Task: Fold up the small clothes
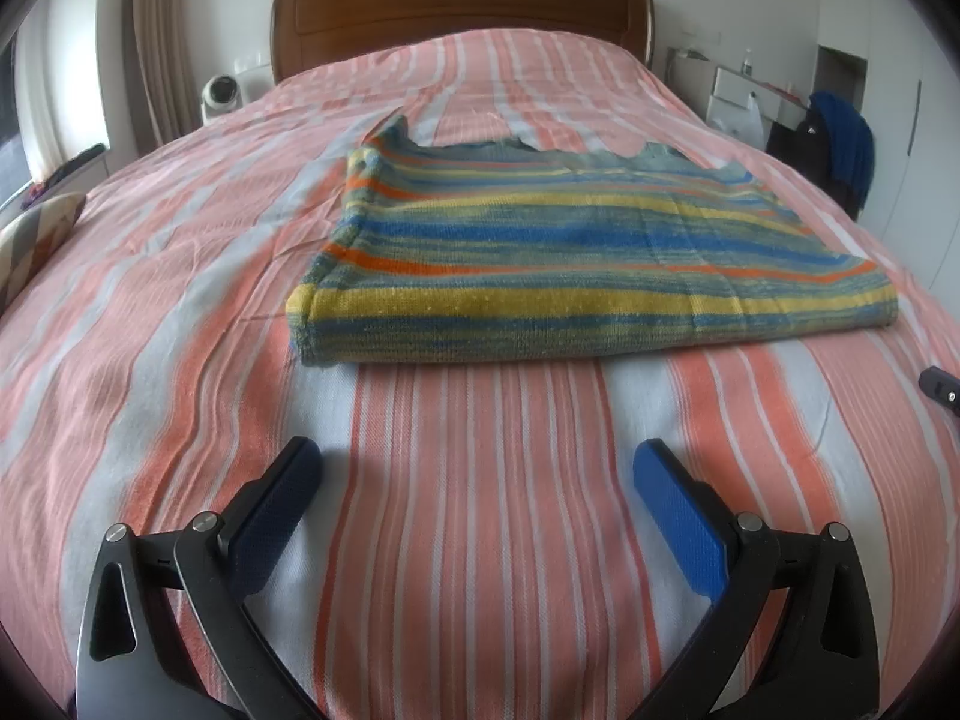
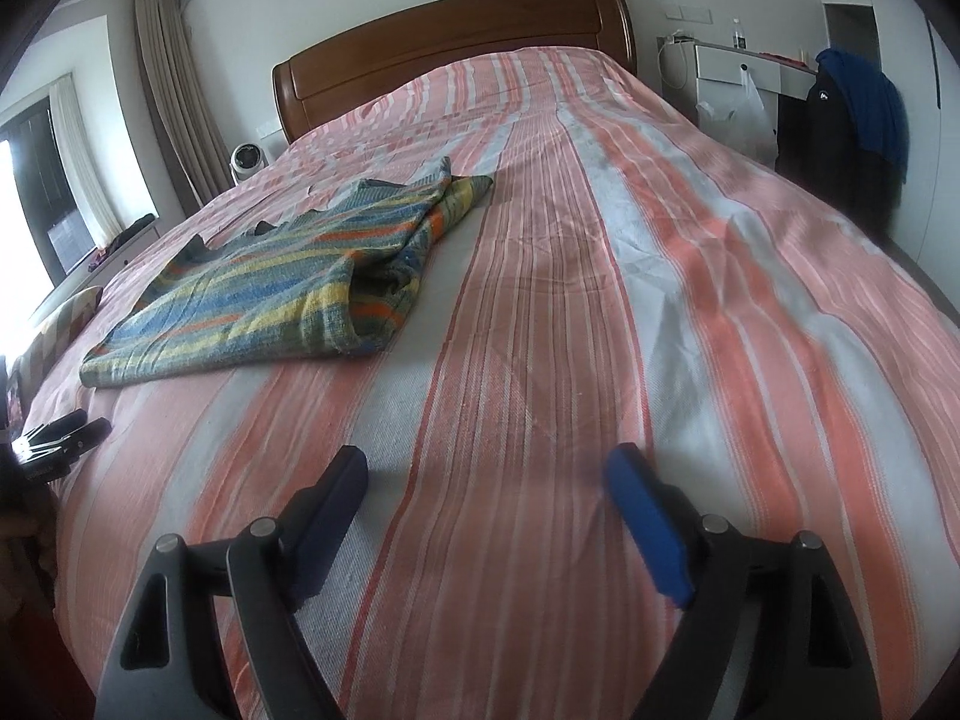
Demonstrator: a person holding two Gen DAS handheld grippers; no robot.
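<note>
A striped knit garment in blue, yellow, orange and green lies folded flat on the bed, ahead of my left gripper. That gripper is open and empty, hovering over the bedspread short of the garment's near edge. The garment also shows in the right wrist view, far to the left, with its right end doubled over loosely. My right gripper is open and empty over bare bedspread, well to the right of the garment. The left gripper's tip shows in the right wrist view.
The bed has a pink, orange and white striped bedspread and a wooden headboard. A cushion lies at the left edge. A white fan stands beside the bed. Clothes hang on a chair at right.
</note>
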